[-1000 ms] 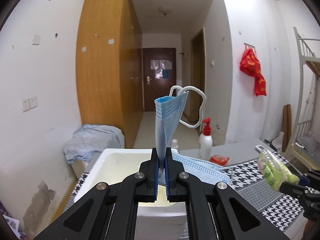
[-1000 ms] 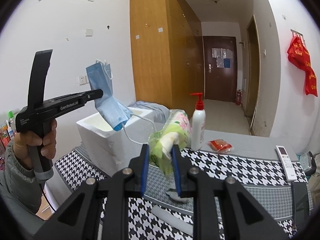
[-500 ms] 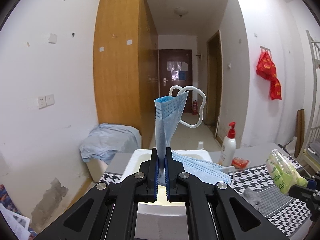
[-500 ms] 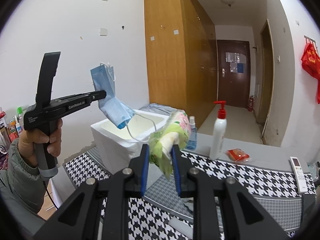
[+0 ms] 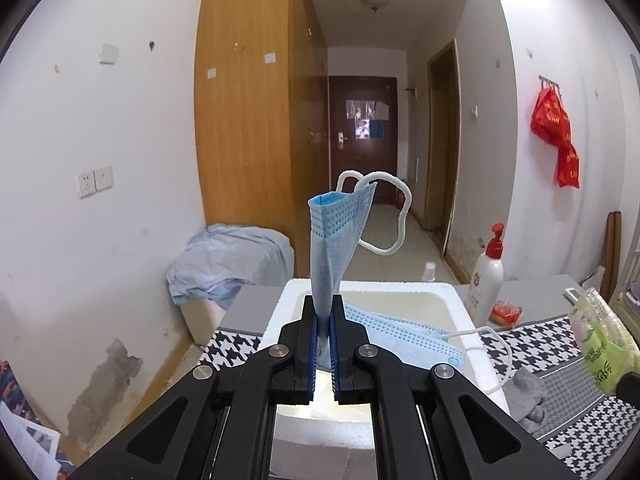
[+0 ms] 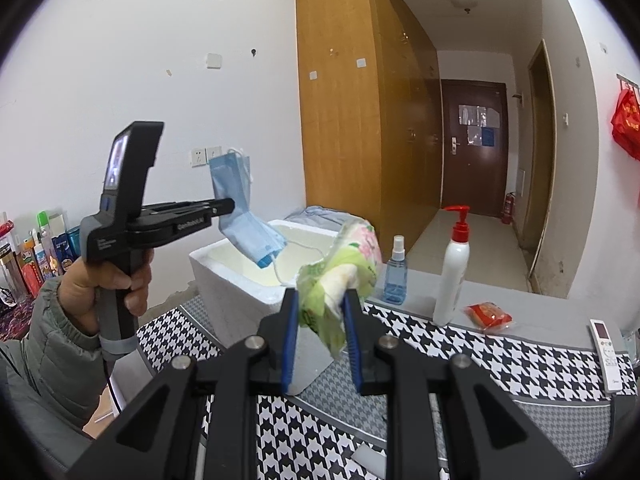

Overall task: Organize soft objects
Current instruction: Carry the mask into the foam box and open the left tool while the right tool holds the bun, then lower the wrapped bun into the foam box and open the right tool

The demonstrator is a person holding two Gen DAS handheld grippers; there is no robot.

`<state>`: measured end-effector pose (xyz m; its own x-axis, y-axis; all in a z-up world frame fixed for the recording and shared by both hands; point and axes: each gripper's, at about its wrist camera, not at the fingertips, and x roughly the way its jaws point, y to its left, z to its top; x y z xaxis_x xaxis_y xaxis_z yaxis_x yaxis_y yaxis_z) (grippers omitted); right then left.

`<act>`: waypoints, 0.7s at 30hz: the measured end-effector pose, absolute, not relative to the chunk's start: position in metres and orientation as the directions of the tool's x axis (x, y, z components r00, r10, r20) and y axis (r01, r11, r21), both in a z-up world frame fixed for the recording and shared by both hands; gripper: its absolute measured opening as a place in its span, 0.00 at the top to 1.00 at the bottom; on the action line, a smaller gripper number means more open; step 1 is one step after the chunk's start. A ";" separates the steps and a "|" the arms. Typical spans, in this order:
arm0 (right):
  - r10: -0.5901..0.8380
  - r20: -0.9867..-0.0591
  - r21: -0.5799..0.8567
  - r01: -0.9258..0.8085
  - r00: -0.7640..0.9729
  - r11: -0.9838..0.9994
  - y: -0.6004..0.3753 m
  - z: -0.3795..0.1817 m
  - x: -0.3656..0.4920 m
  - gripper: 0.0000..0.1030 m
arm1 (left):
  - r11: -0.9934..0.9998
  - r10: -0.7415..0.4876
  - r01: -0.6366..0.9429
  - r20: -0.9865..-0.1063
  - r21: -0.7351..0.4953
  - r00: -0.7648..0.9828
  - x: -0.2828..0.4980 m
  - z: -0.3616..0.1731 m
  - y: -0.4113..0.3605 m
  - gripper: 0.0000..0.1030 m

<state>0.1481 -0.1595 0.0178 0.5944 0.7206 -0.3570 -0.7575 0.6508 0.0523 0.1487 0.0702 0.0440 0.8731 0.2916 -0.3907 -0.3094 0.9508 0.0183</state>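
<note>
**Both grippers loaded, over the foam box end of the table**

Left gripper point(image 5: 324, 312) clenched on a blue face mask point(image 5: 334, 240), mask folded, sticking up above the white foam box point(image 5: 472, 316); one ear loop point(image 5: 500, 352) trails over the box rim. Right gripper point(image 6: 320, 308) clamped on a green tissue pack point(image 6: 340, 272), held above the houndstooth tablecloth point(image 6: 500, 356), just beside the box. Lotion pump bottle point(image 6: 452, 272) stands further right.

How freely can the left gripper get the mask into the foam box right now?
Probably freely: the left gripper, shut on the blue face mask, is above the white foam box, whose top is open.
</note>
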 end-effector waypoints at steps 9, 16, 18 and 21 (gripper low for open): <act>0.712 -0.379 0.044 -0.757 0.591 0.652 -0.150 0.016 0.152 0.75 | 0.955 0.277 -0.295 -0.429 0.024 0.860 0.165 0.032 0.078 0.95; 0.700 -0.396 0.030 -0.753 0.595 0.657 -0.143 0.015 0.154 0.75 | 0.961 0.259 -0.275 -0.456 0.032 0.851 0.170 0.025 0.083 0.62; 0.700 -0.397 0.029 -0.754 0.594 0.656 -0.141 0.016 0.154 0.75 | 0.956 0.272 -0.291 -0.447 0.026 0.853 0.166 0.024 0.085 0.22; 0.702 -0.398 0.026 -0.757 0.591 0.653 -0.138 0.017 0.154 0.75 | 0.951 0.296 -0.307 -0.411 0.042 0.862 0.158 0.026 0.081 0.12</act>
